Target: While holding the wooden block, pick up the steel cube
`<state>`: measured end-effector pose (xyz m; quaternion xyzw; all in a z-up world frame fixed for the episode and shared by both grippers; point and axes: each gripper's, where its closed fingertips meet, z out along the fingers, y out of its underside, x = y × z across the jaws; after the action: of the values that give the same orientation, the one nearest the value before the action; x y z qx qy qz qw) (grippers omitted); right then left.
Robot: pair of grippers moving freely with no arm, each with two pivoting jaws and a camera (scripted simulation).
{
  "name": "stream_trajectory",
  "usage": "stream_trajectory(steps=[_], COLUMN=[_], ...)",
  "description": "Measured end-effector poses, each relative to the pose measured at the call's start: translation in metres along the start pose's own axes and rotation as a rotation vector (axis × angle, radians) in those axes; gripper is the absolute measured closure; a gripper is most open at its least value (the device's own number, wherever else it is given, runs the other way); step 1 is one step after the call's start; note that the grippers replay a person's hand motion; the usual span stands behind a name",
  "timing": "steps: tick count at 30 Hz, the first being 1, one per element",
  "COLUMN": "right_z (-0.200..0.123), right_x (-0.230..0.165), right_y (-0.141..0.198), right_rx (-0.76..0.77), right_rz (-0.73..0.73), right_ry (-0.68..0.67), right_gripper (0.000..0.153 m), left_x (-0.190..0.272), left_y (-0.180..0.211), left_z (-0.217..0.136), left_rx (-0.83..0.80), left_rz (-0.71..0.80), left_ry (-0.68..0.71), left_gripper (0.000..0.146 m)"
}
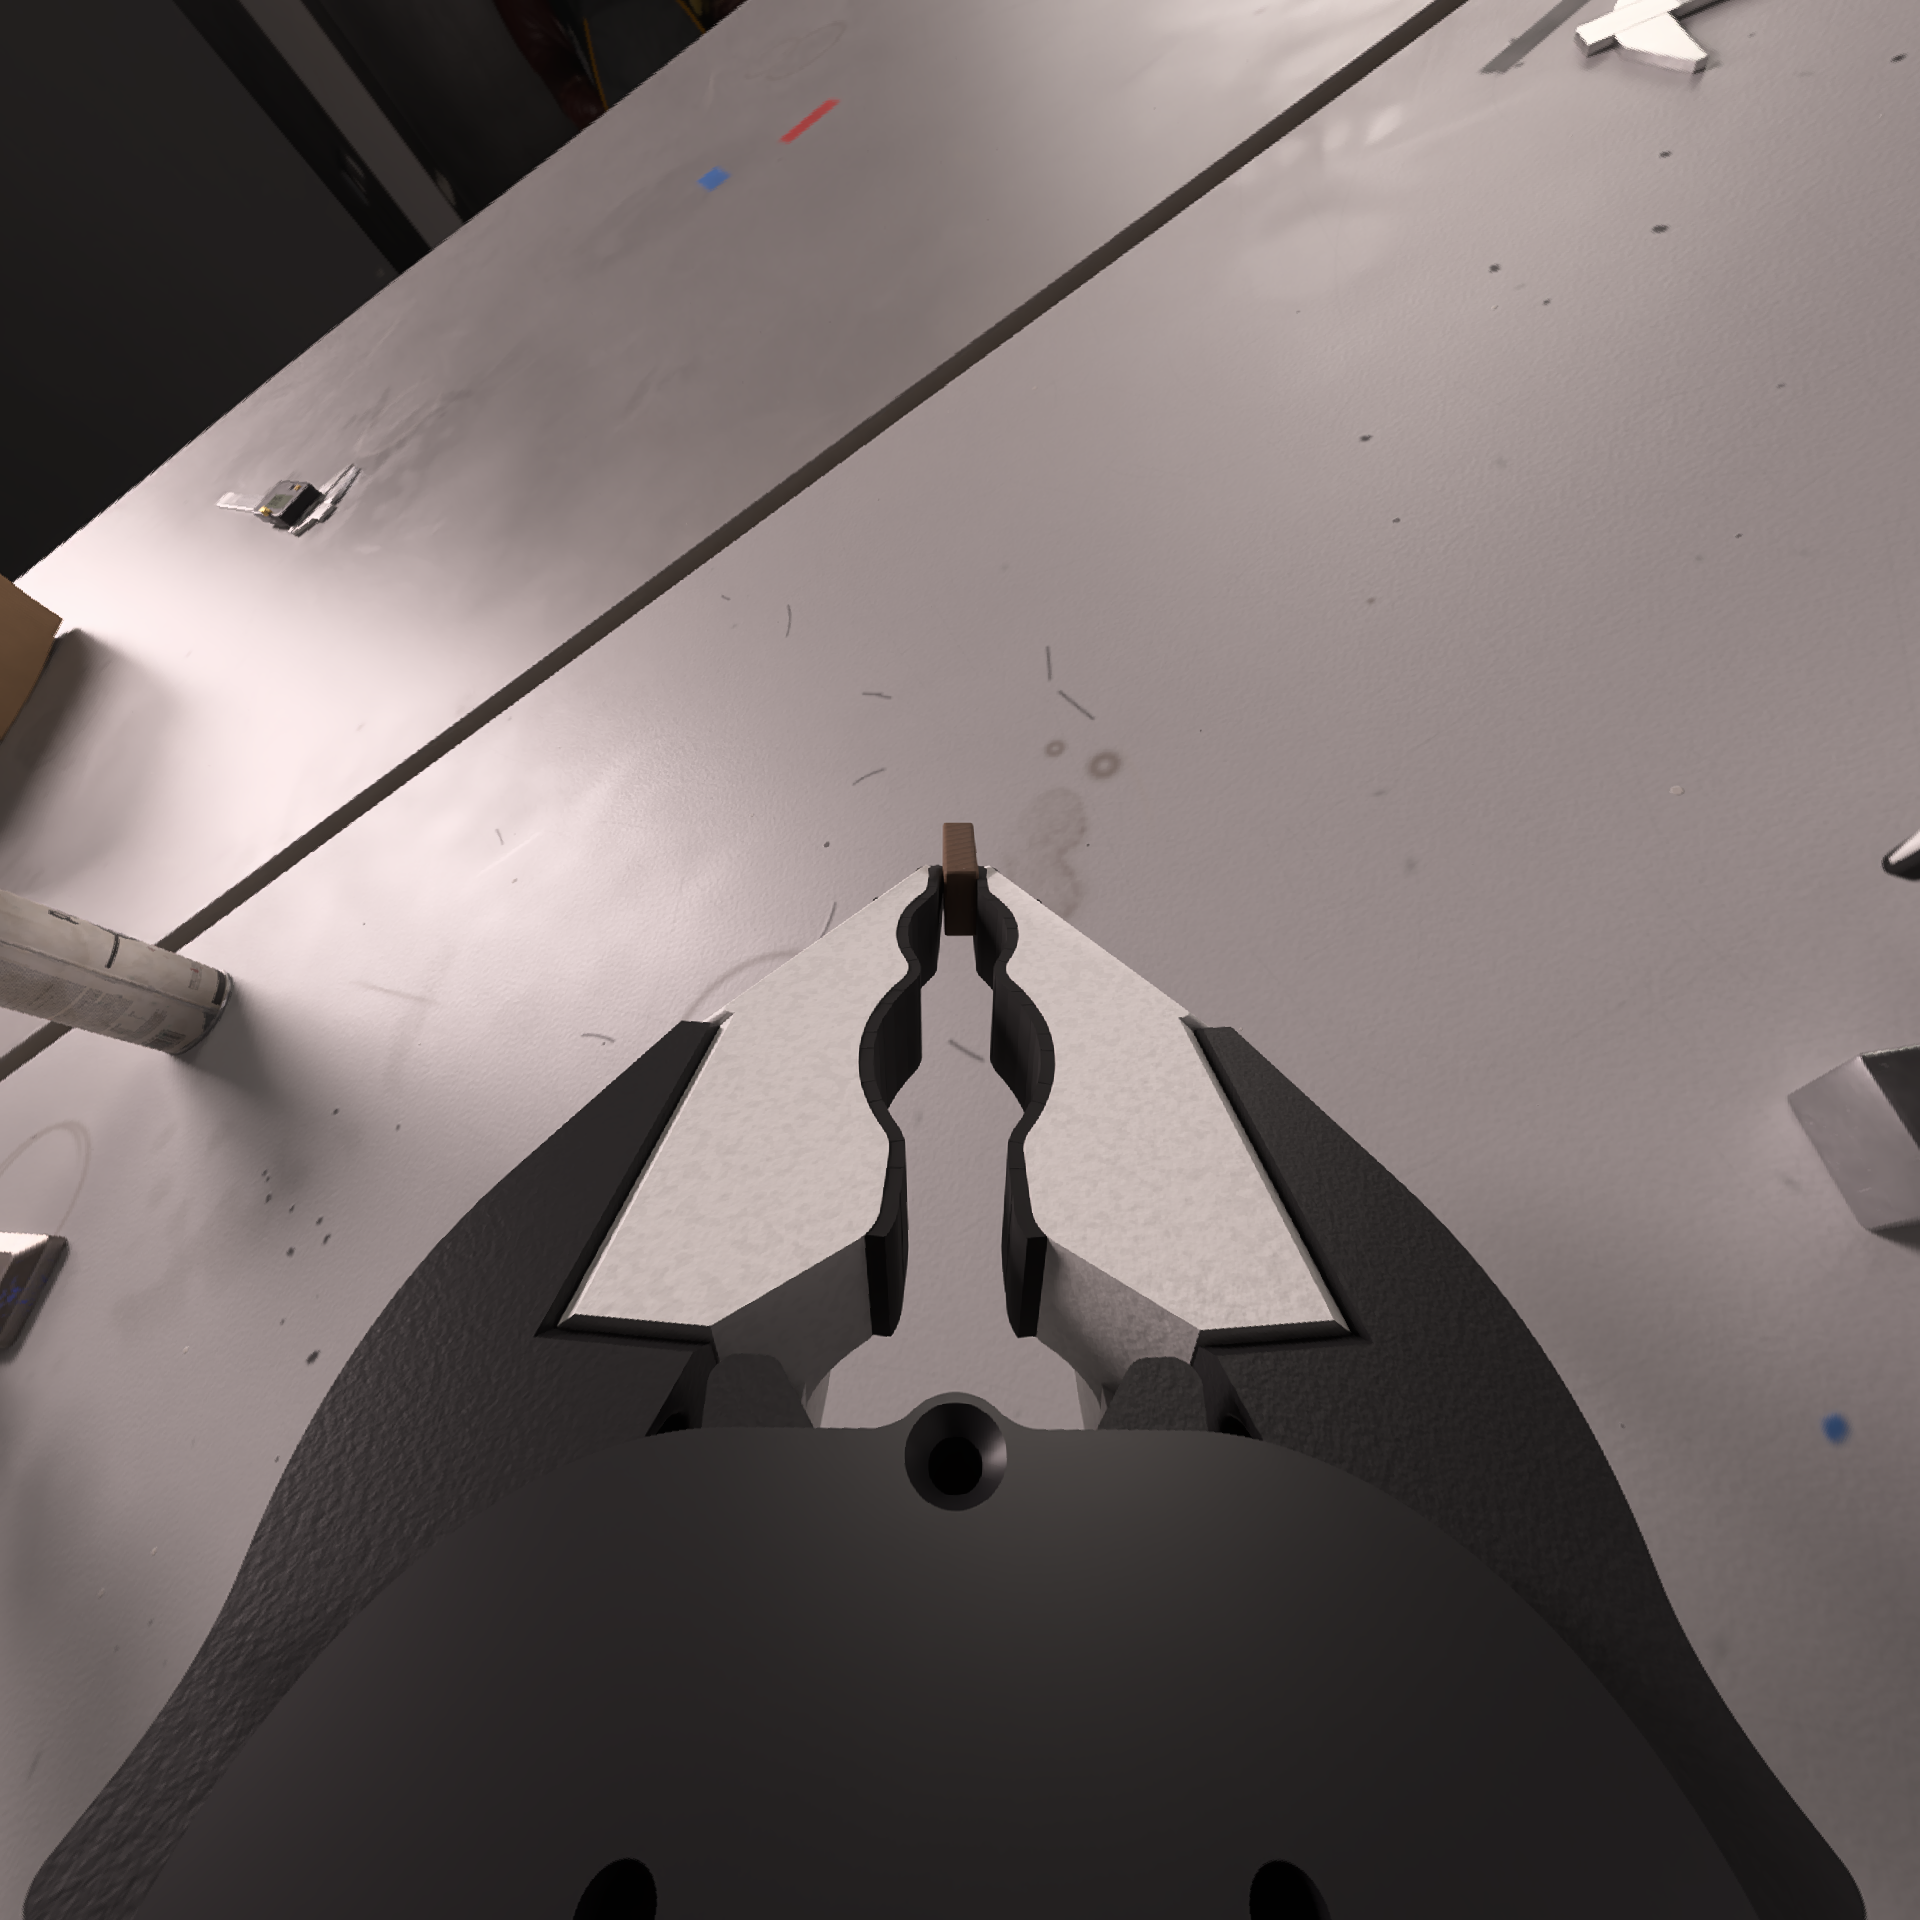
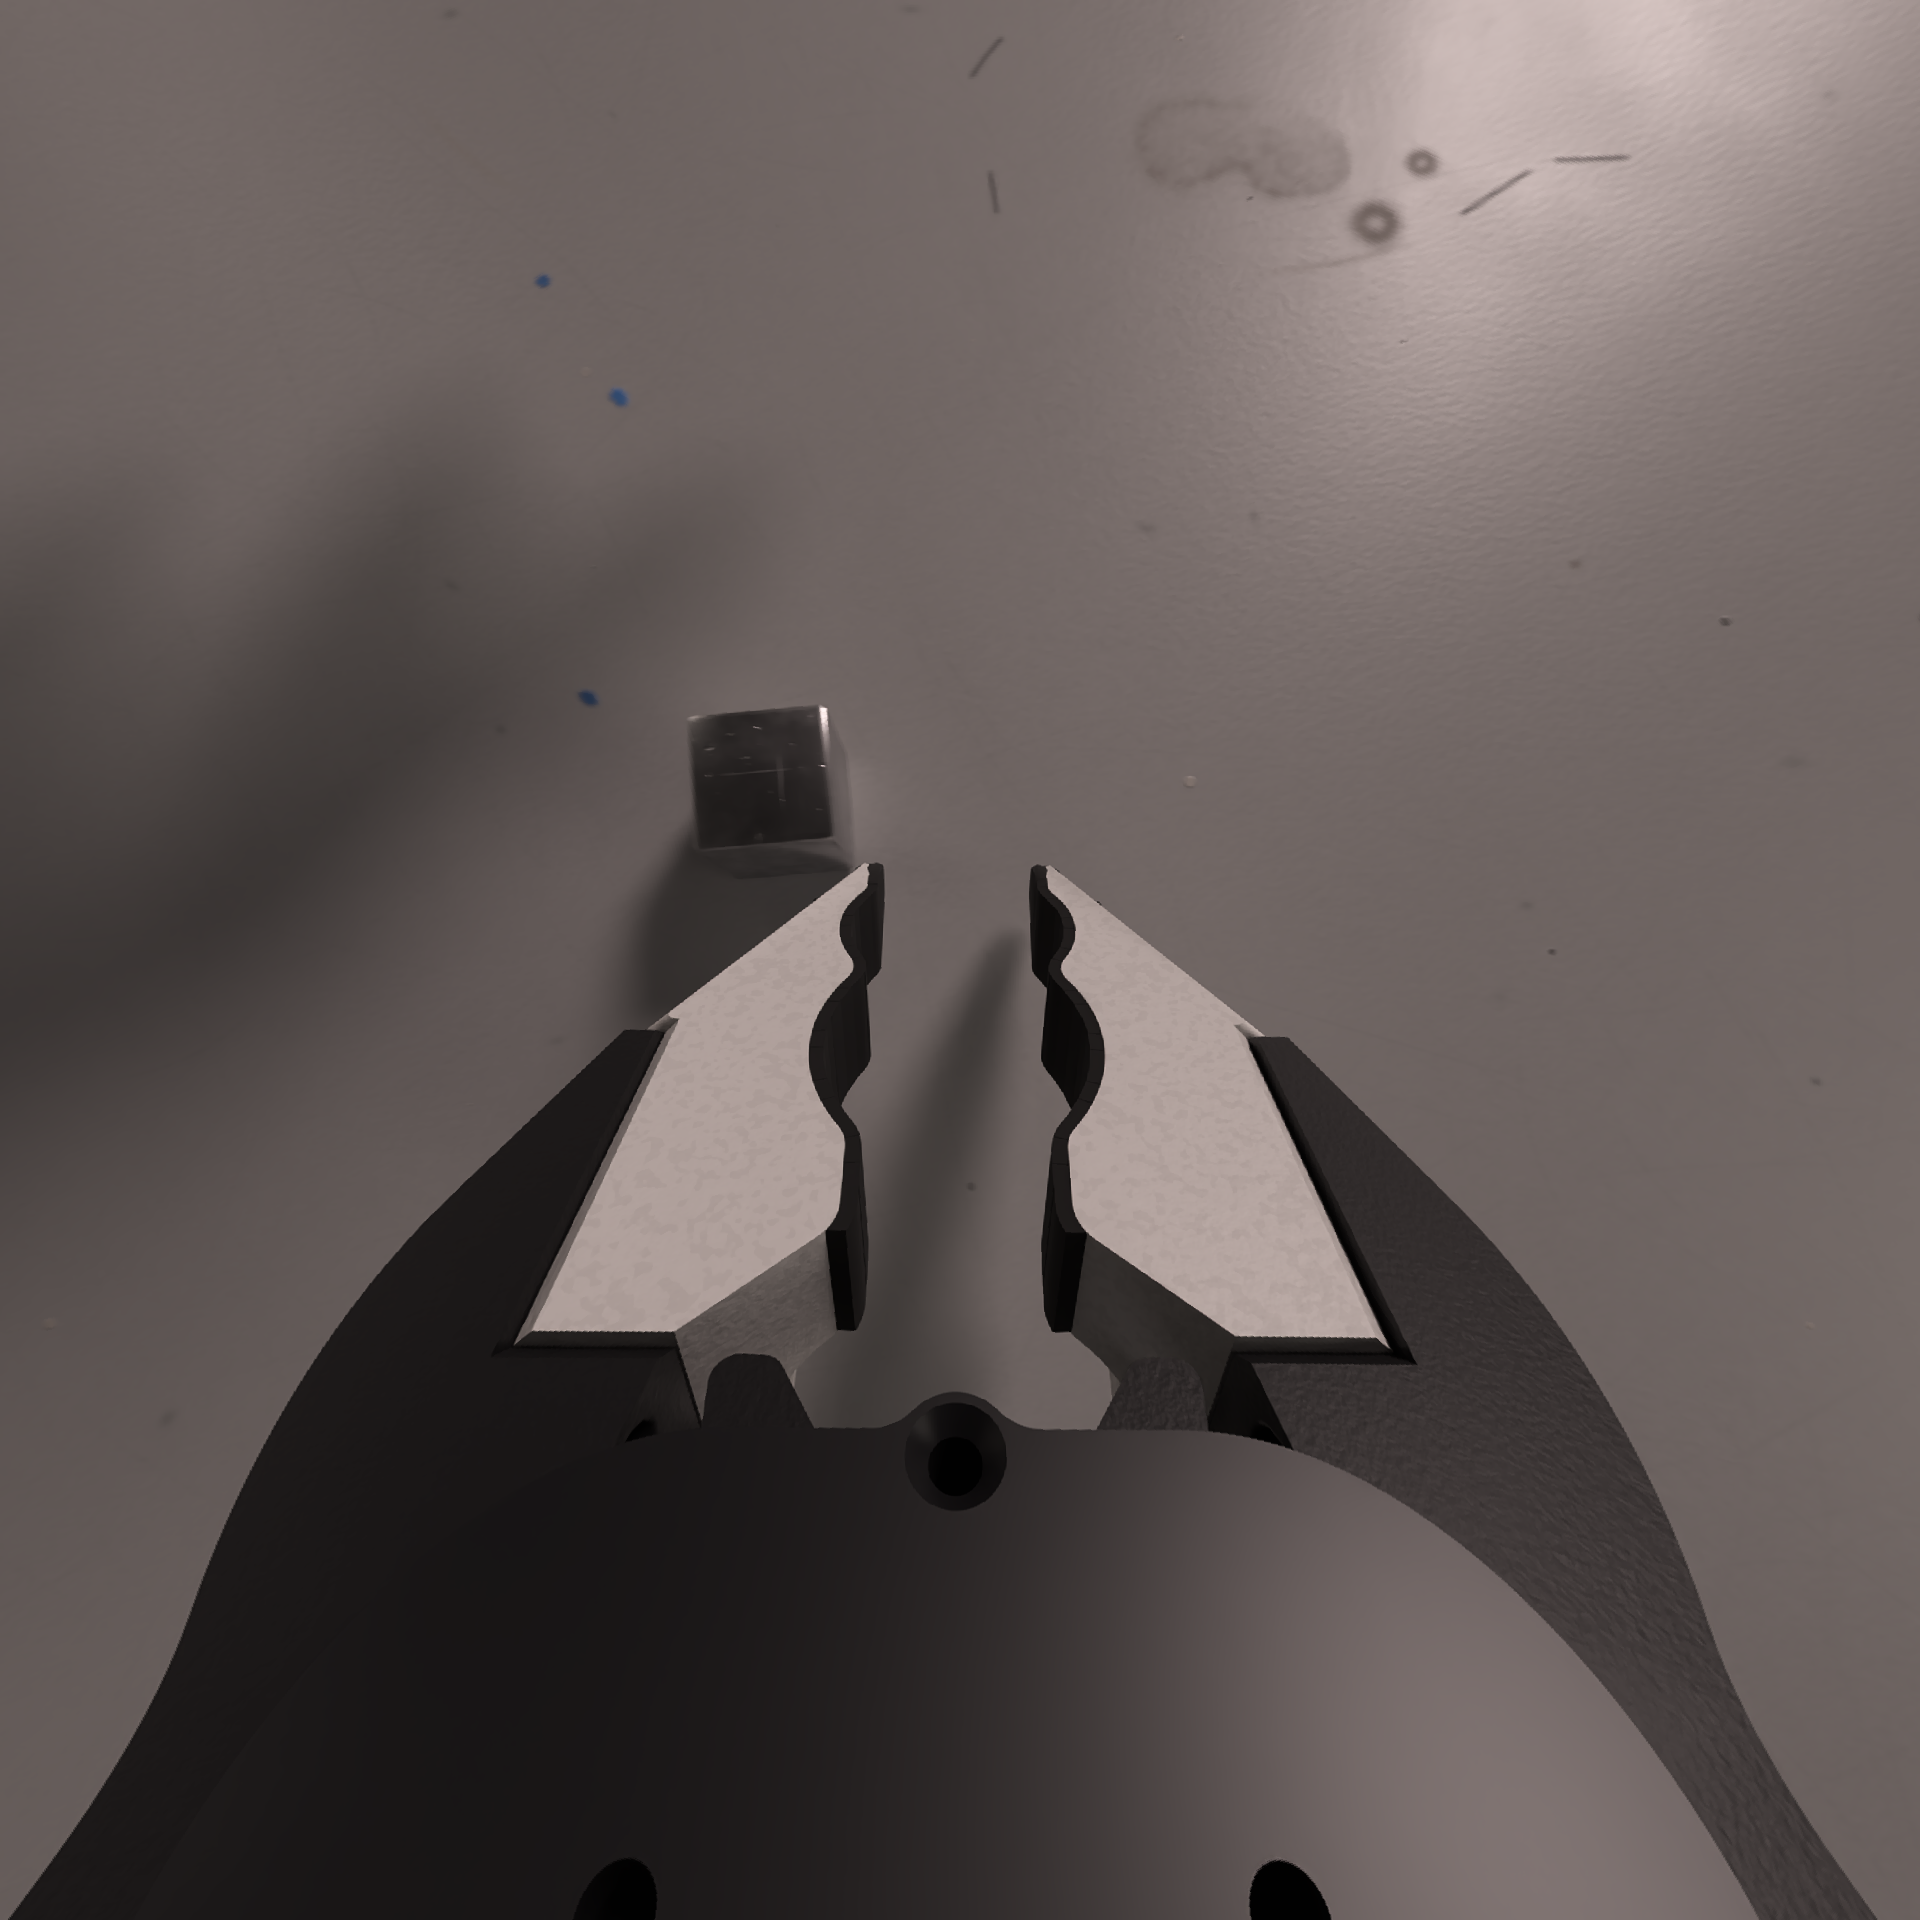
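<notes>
My left gripper (image 1: 960,883) is shut on a small brown wooden block (image 1: 960,871), pinched at the fingertips and held above the grey table (image 1: 1351,623). My right gripper (image 2: 957,878) is open and empty, pointing down at the table. The steel cube (image 2: 767,787) sits on the table just ahead and to the left of the right gripper's left fingertip, outside the gap between the fingers. A grey metallic block (image 1: 1870,1138) shows at the right edge of the left wrist view; I cannot tell whether it is the same cube.
In the left wrist view a dark seam (image 1: 831,457) splits the table. A white cylinder (image 1: 104,982) lies at the left edge, a small metal part (image 1: 291,501) beyond the seam, a white shape (image 1: 1642,36) at the top right, and a grey device (image 1: 26,1288) at the far left.
</notes>
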<state>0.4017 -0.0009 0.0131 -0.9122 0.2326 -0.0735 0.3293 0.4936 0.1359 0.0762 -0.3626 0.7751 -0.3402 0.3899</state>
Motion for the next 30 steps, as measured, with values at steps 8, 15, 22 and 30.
stream_trajectory(steps=[8, 15, 22, 30], right_z=[0.001, -0.002, 0.003, 0.011], right_x=[-0.029, -0.048, -0.025, -0.034], right_y=[-0.004, -0.011, -0.007, -0.01], right_rx=[-0.007, 0.051, 0.026, 0.028], right_rz=[0.137, 0.069, -0.124, -0.193], right_ry=[-0.058, -0.055, 0.036, -0.039], right_gripper=[0.123, 0.1, 0.095, 0.107], left_x=[0.0, 0.0, 0.001, 0.001], left_y=[0.0, 0.001, 0.0, 0.001], left_z=[0.0, -0.001, -0.001, -0.001], left_rx=[0.004, 0.004, 0.006, 0.003], left_rz=[-0.002, -0.004, 0.002, -0.003], left_ry=[0.002, 0.001, 0.004, 0.007], left_gripper=[0.141, 0.141, 0.141, 0.141])
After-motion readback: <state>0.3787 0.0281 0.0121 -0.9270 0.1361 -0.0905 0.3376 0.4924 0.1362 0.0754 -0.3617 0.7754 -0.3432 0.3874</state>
